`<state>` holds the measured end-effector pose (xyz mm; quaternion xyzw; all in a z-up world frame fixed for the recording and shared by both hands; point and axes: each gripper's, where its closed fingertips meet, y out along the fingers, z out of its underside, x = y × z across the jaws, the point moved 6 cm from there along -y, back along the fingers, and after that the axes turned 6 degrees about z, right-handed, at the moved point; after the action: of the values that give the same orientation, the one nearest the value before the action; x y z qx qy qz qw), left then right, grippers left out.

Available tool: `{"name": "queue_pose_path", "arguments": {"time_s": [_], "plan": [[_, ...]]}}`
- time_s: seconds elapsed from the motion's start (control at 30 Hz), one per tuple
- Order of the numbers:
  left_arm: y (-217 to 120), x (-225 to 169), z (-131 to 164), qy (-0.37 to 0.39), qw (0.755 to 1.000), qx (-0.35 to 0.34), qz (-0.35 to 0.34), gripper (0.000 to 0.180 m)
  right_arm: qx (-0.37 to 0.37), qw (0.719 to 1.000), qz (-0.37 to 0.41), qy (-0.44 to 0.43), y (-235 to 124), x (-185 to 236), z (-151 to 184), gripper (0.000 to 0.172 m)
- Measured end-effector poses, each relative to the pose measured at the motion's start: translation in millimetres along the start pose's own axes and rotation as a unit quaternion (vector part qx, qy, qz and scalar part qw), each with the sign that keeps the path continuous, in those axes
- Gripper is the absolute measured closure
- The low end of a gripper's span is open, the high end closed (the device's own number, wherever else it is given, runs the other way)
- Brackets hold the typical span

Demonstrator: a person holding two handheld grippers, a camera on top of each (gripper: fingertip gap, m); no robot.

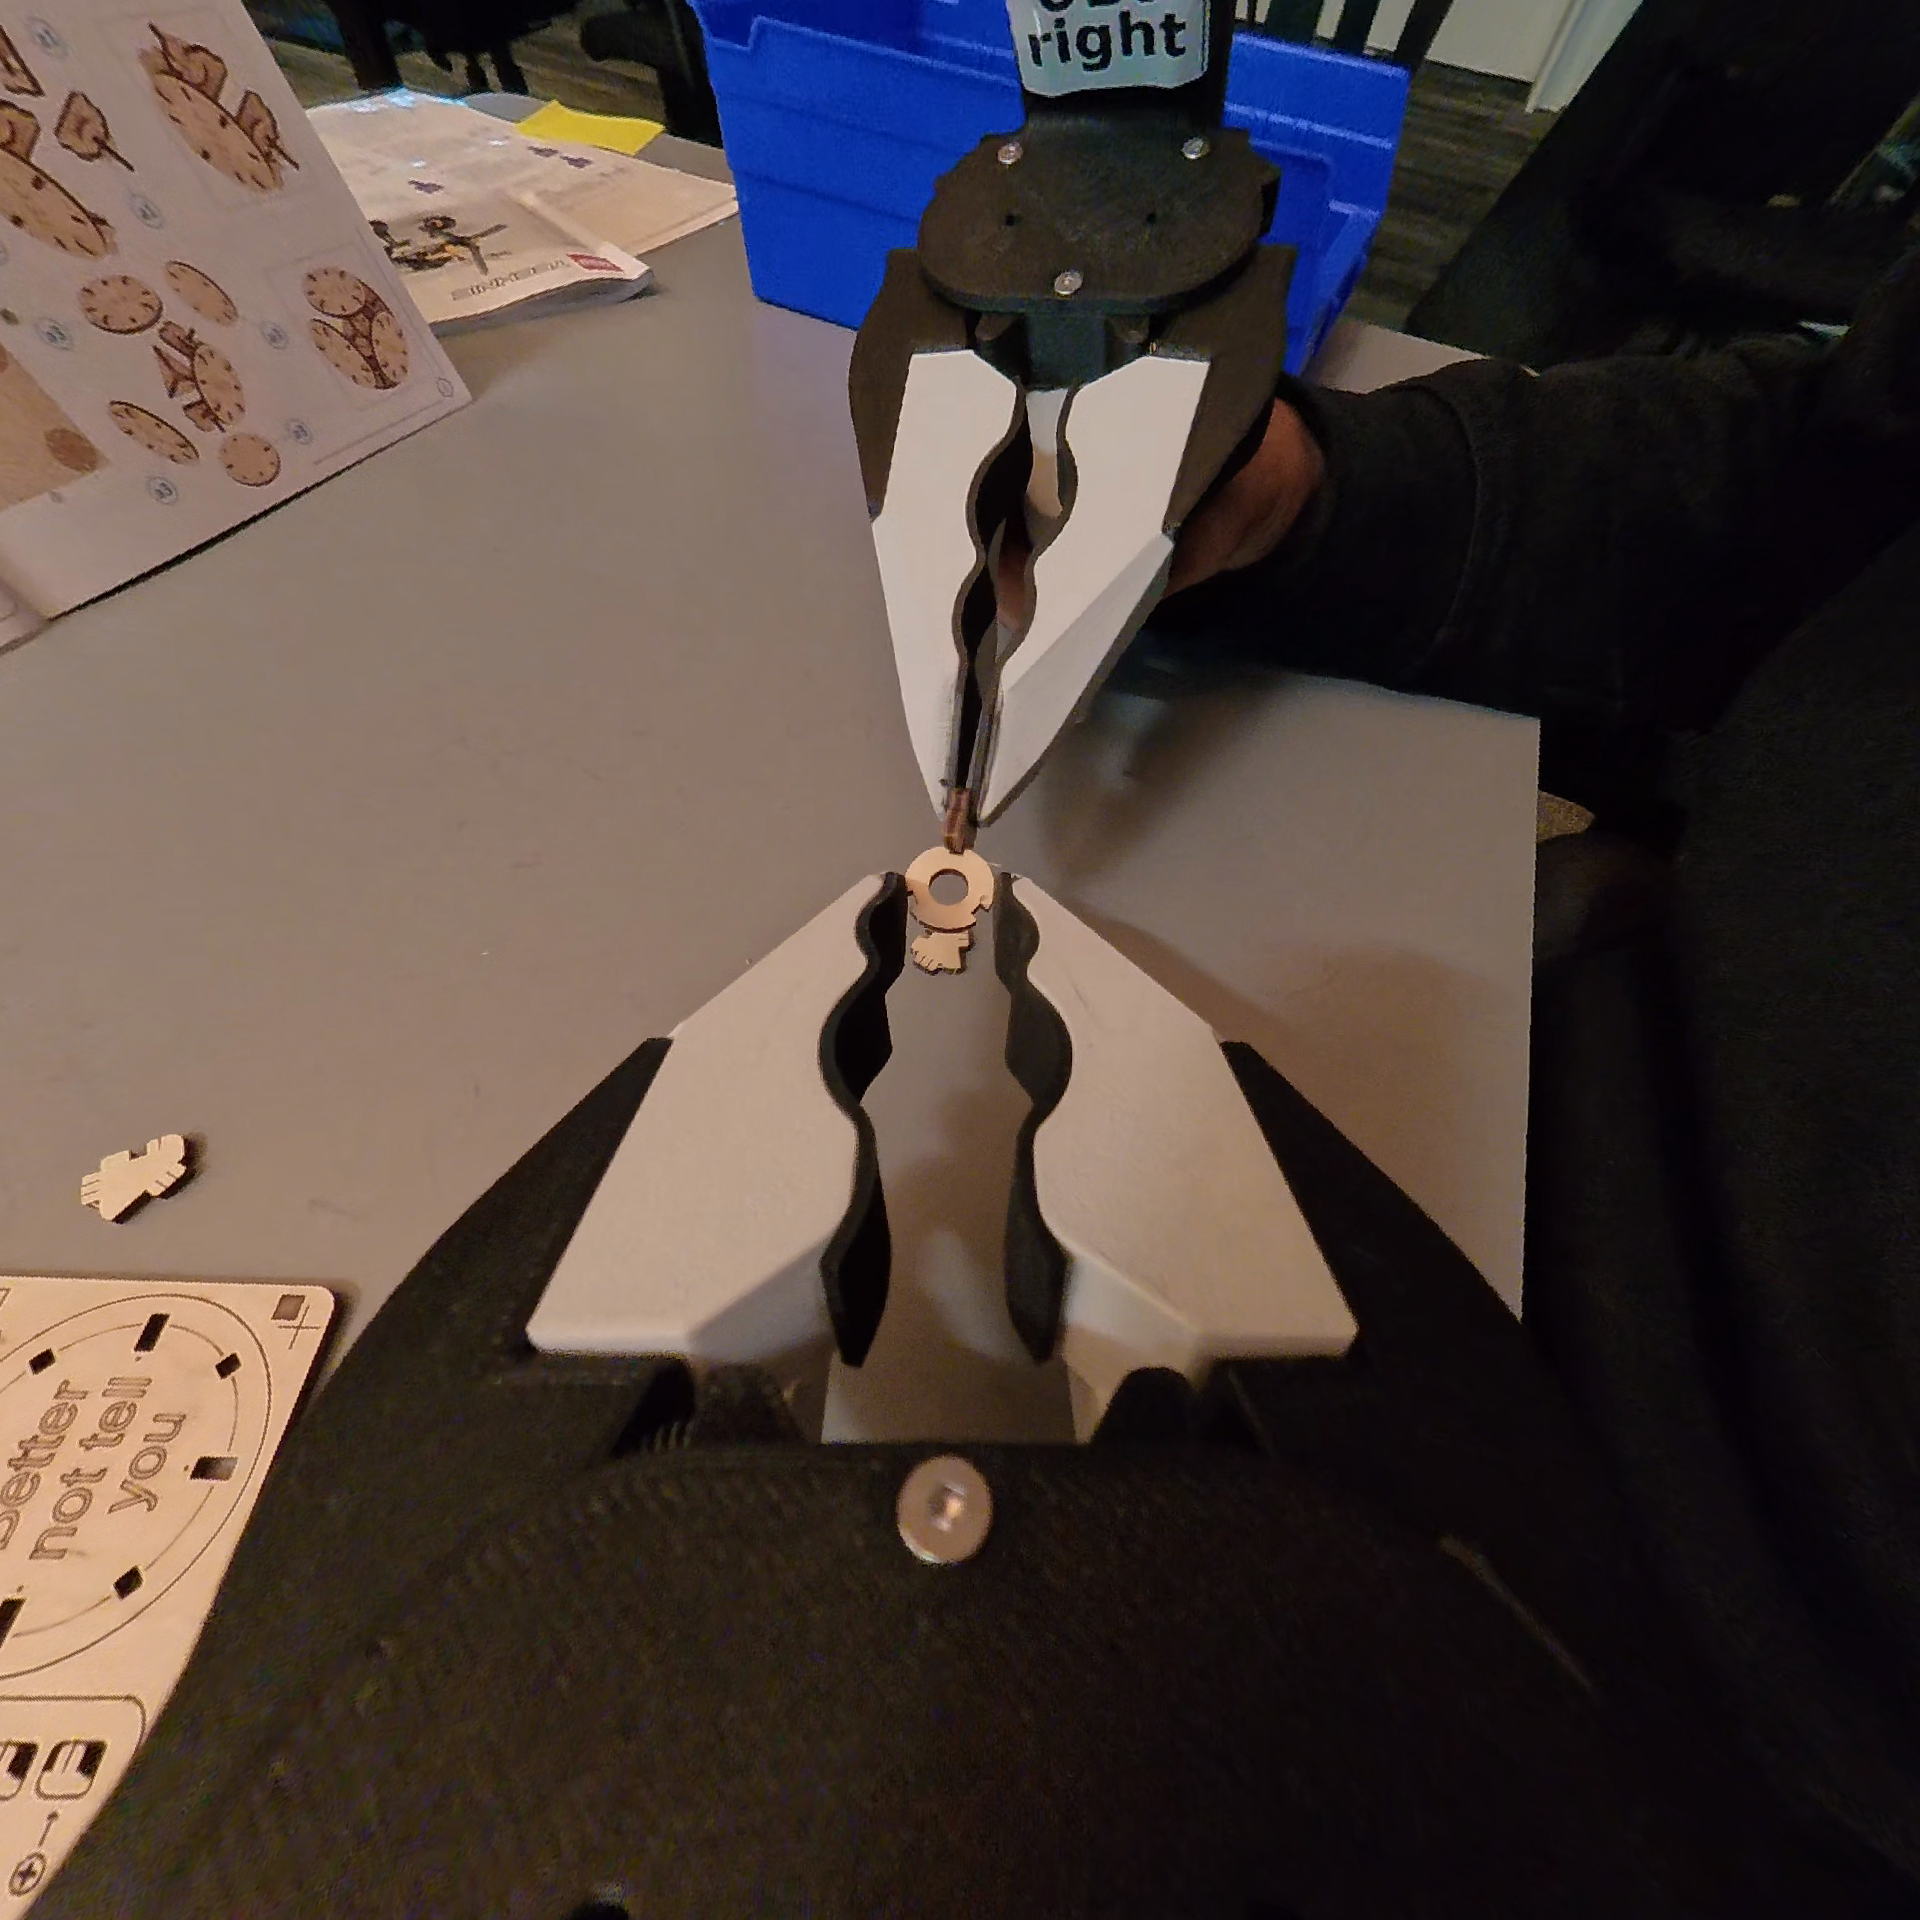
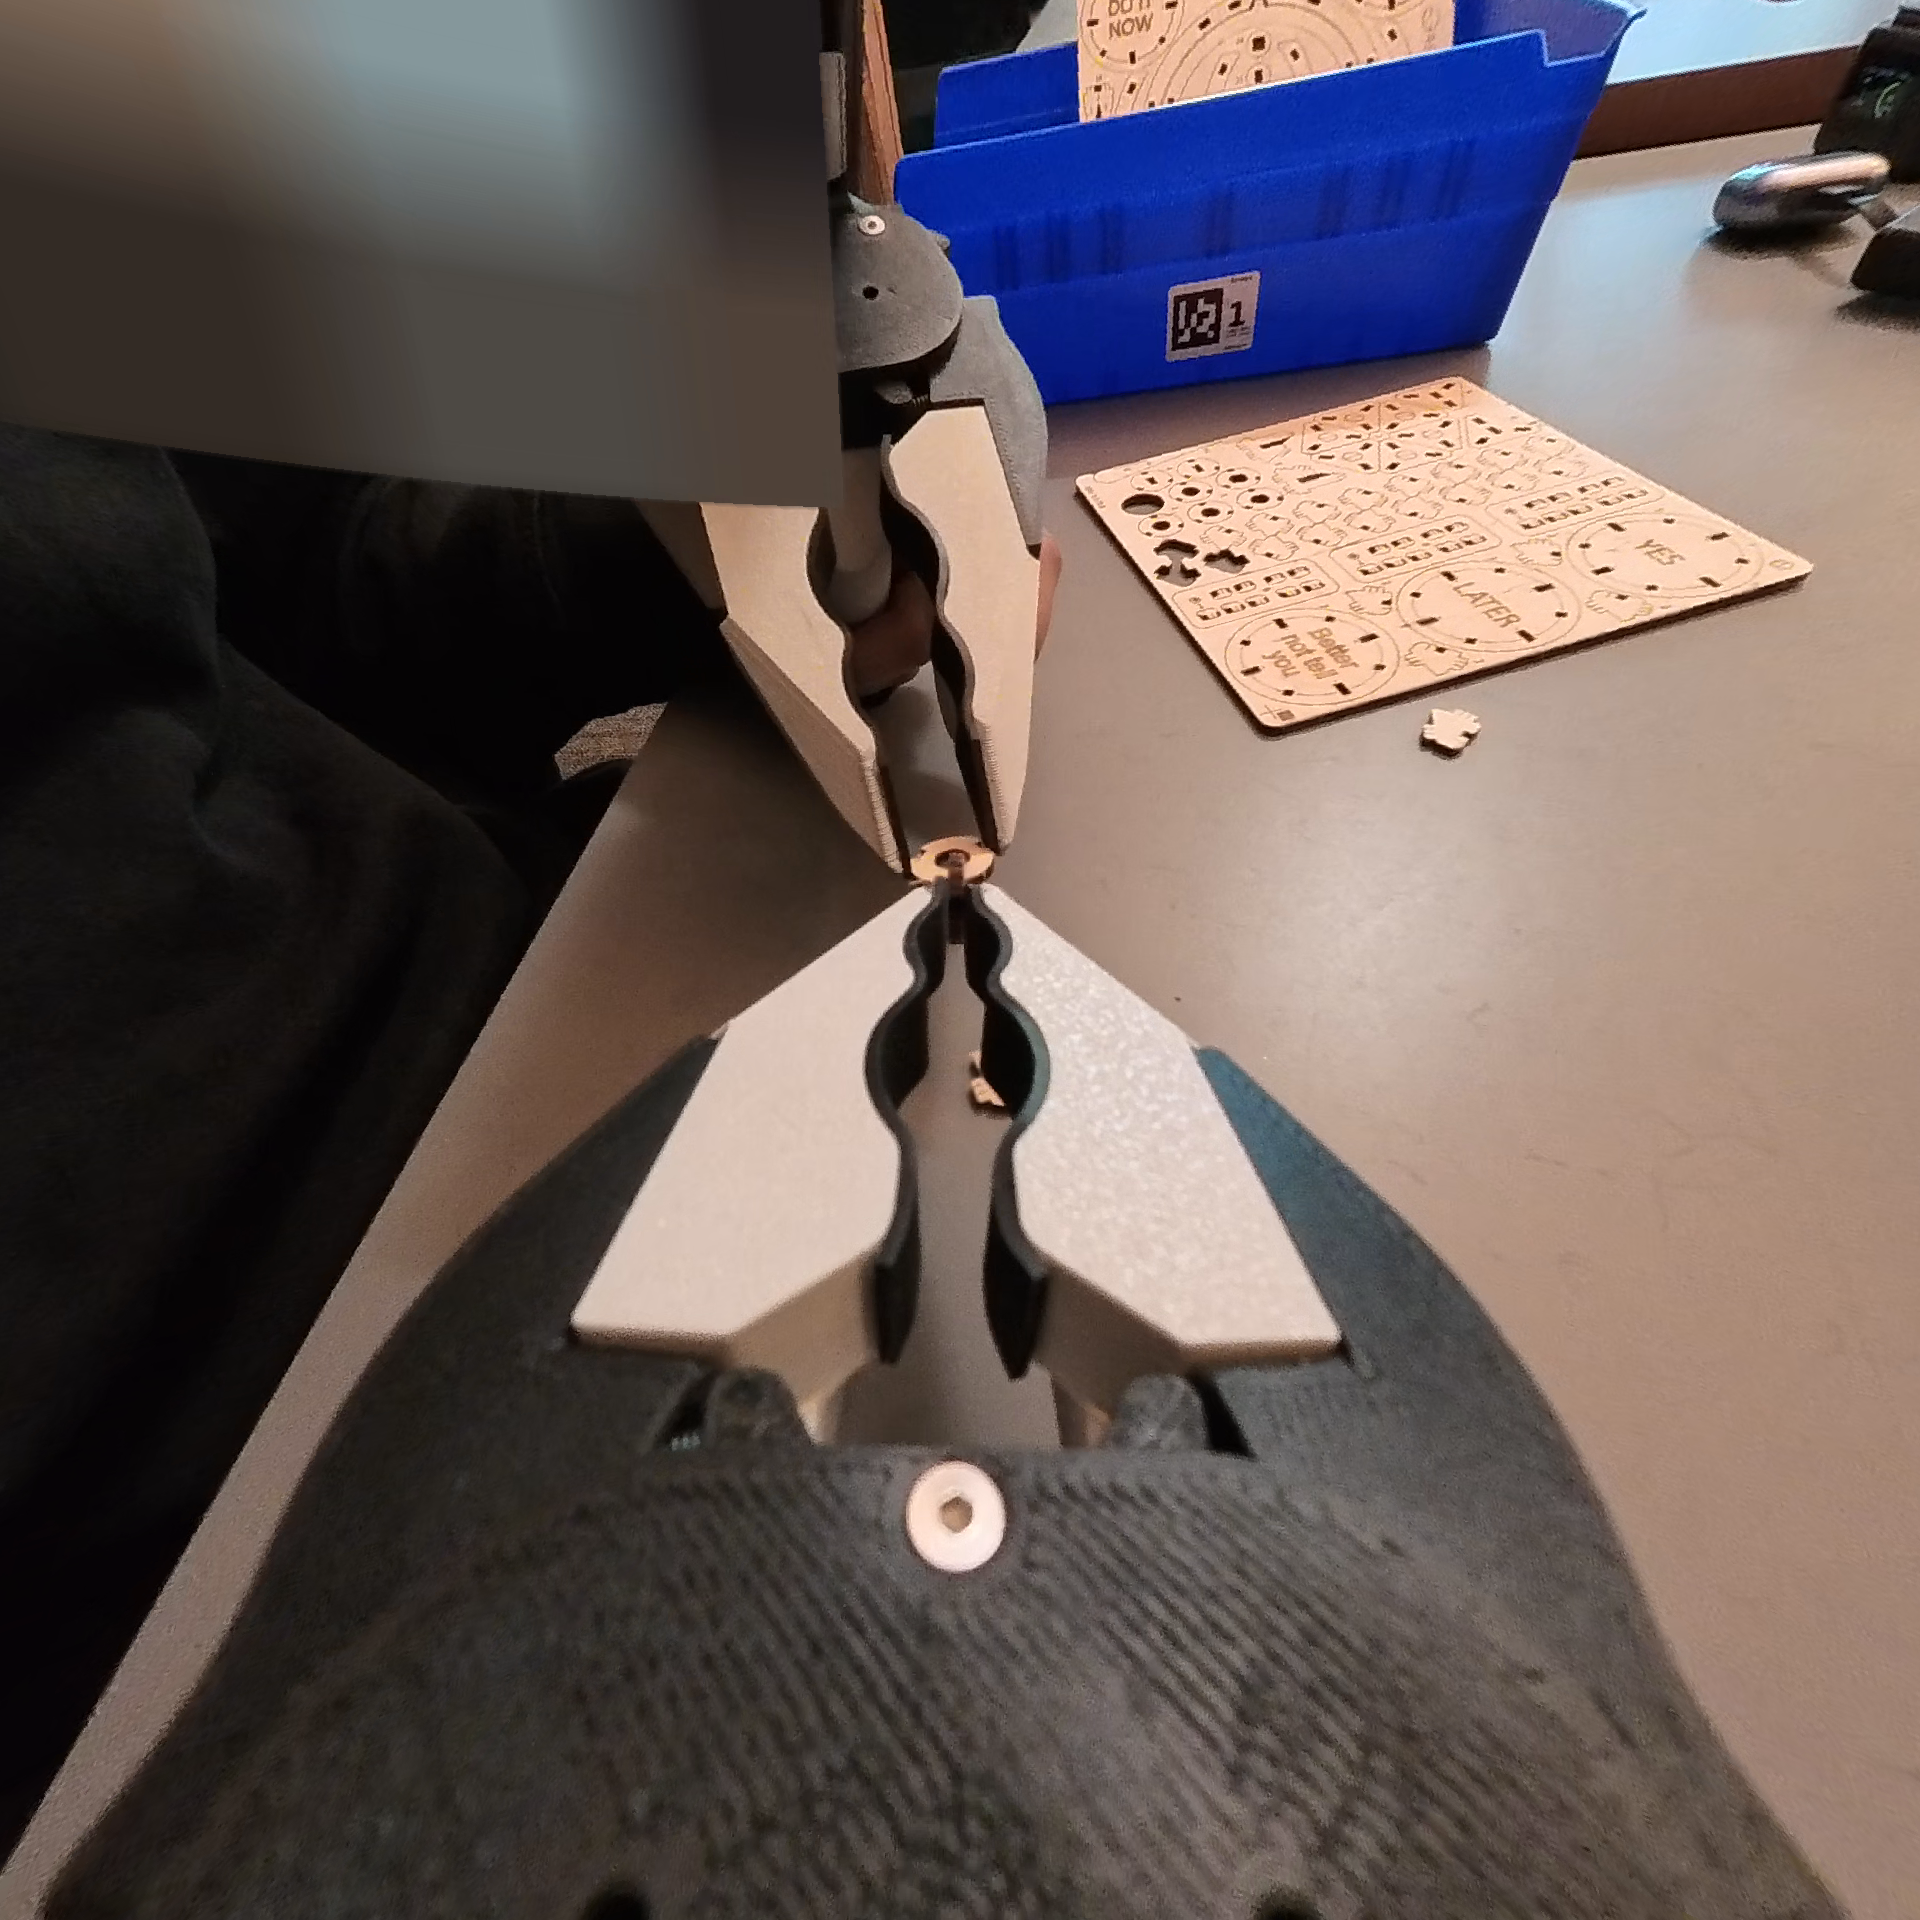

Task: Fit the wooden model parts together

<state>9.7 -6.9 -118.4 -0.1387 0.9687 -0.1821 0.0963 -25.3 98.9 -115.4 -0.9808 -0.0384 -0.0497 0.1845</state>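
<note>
My left gripper (image 1: 948,883) is shut on a small flat wooden ring (image 1: 948,885) with a round hole, held by its edges just above the grey table (image 1: 520,727). My right gripper (image 1: 961,805) faces it from the far side and is shut on a thin dark-edged wooden piece (image 1: 958,823). The piece's tip sits right at the ring. In the right wrist view, the right gripper (image 2: 951,904) pinches the thin piece (image 2: 951,896), which points at the hole of the ring (image 2: 948,860) between the left gripper's fingertips (image 2: 1000,831). A small hand-shaped wooden piece (image 1: 940,951) lies on the table below.
A laser-cut wooden sheet (image 2: 1444,551) lies on the table, with another loose hand-shaped piece (image 2: 1449,727) beside it. A blue bin (image 2: 1247,229) stands behind. Printed instruction sheets (image 1: 187,260) and a booklet (image 1: 520,208) are at the far left. The table edge (image 1: 1527,935) and a dark sleeve are at the right. Both grippers' tips are close together, under 4 cm apart.
</note>
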Motion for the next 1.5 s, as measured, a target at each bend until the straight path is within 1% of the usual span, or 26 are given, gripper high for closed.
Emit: {"name": "queue_pose_path", "arguments": {"time_s": [0.63,0.8,0.97,1.07,1.13,1.2,1.27,1.37,1.43,1.5], "plan": [[-6.2,1.3,-5.2,-0.020,0.999,-0.042,0.017,0.166,-0.032,0.999,0.005,-0.004,0.5,2.3,-5.7,0.171],[-8.7,3.2,-7.9,-0.035,0.997,-0.065,0.022,0.166,-0.050,0.999,0.007,0.006,-0.5,1.5,-8.8,0.171],[-11.6,5.0,-10.6,-0.046,0.995,-0.091,0.022,0.165,-0.064,0.997,0.007,0.036,-0.7,-1.0,-12.0,0.171],[-13.7,5.7,-11.7,-0.049,0.993,-0.103,0.020,0.143,-0.076,0.995,0.008,0.068,-3.8,-5.7,-12.7,0.172],[-14.6,6.6,-11.8,-0.051,0.993,-0.108,0.017,0.135,-0.089,0.990,0.005,0.104,-7.7,-11.5,-13.2,0.172],[-14.1,7.2,-11.8,-0.042,0.994,-0.102,-0.001,0.129,-0.102,0.981,-0.013,0.164,-10.8,-17.6,-12.0,0.172],[-11.9,6.8,-11.4,-0.007,0.996,-0.084,-0.037,0.134,-0.113,0.963,-0.044,0.241,-11.8,-22.6,-8.6,0.172],[-6.5,4.4,-10.3,0.047,0.994,-0.055,-0.079,0.143,-0.120,0.927,-0.095,0.341,-11.0,-25.9,-2.4,0.172],[-5.3,5.2,-11.5,0.058,0.992,-0.056,-0.096,0.152,-0.119,0.916,-0.112,0.367,-9.9,-25.9,-0.4,0.172],[-6.1,7.5,-12.2,0.050,0.992,-0.062,-0.099,0.153,-0.114,0.917,-0.111,0.365,-9.0,-24.7,-0.5,0.172]]}}
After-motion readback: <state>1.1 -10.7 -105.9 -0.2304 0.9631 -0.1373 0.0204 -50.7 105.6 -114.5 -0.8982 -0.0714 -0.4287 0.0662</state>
